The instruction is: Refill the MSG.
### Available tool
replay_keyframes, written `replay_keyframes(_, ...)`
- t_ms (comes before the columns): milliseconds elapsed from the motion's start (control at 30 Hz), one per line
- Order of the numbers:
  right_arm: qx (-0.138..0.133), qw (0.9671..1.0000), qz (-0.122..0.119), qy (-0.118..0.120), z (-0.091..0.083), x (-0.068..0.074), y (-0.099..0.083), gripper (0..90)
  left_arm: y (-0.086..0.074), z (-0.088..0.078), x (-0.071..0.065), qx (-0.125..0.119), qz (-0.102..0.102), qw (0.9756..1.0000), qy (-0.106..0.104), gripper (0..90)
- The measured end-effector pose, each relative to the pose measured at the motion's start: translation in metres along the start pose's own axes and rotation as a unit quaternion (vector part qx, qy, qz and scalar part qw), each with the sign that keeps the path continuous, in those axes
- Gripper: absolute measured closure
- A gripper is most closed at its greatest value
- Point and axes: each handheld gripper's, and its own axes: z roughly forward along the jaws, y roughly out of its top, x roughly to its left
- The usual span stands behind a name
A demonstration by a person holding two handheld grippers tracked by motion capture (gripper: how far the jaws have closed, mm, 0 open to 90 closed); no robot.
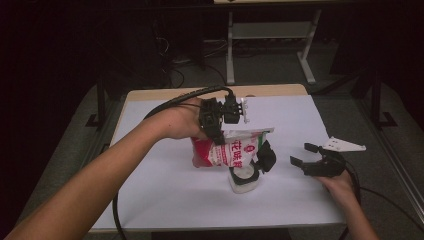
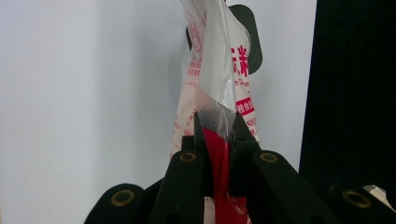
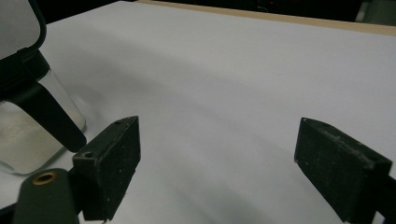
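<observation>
**Bag held tilted over a jar**

While the left gripper clamps its jaws on the top edge of a red and white bag, the bag hangs tilted above a clear jar with a black lid, which stands on the white table. To the right, near the jar, the right gripper rests with jaws wide apart, grasping nothing.
</observation>
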Motion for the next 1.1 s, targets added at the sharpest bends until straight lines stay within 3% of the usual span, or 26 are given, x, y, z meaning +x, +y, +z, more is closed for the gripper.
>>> replay_keyframes(1100, 0.0, 1.0, 0.0, 0.0, -0.0004, 0.0, 0.0001, 14.0, 0.0039, -0.0019, -0.0008, 0.01, 0.001, 1.0, 0.001, 86.4)
